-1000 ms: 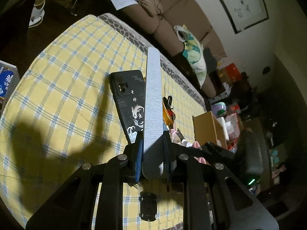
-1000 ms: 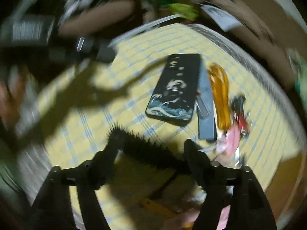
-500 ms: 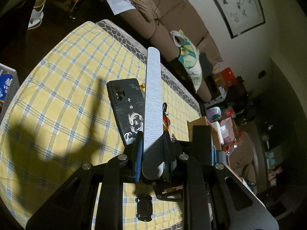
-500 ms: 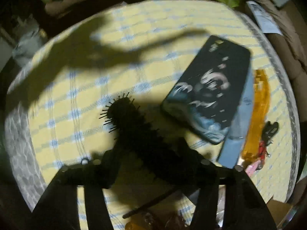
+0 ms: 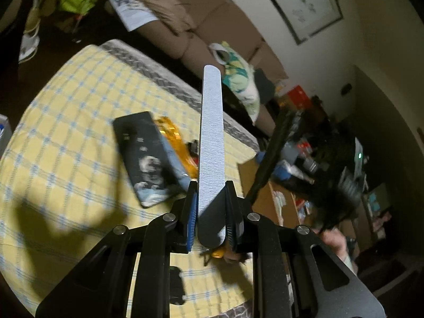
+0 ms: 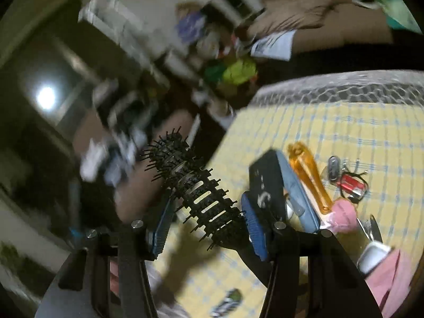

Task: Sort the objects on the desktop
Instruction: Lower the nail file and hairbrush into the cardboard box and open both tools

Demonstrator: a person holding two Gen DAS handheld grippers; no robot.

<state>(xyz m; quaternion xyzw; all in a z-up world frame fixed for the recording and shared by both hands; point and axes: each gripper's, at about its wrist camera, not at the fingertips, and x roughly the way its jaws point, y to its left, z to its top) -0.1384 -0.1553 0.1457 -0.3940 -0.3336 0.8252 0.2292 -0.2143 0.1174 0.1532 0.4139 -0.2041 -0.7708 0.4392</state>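
While your left gripper keeps its narrow clamp on the grey nail file, which juts out above the yellow checked tablecloth as it did a second ago, the real change is on your right: the right gripper has closed onto the black vented hairbrush and carried it up off the cloth, rolling as it rose, so the brush now points past the table's left edge toward the dark room. That means both hands hold an item and each needs a place in the sort. The right wrist view shows what remains on the cloth near its far edge: the black phone, a blue-grey case, an orange clip and a red key fob. The left wrist view alone shows the brown cardboard box off the table's right edge, perhaps a bin.
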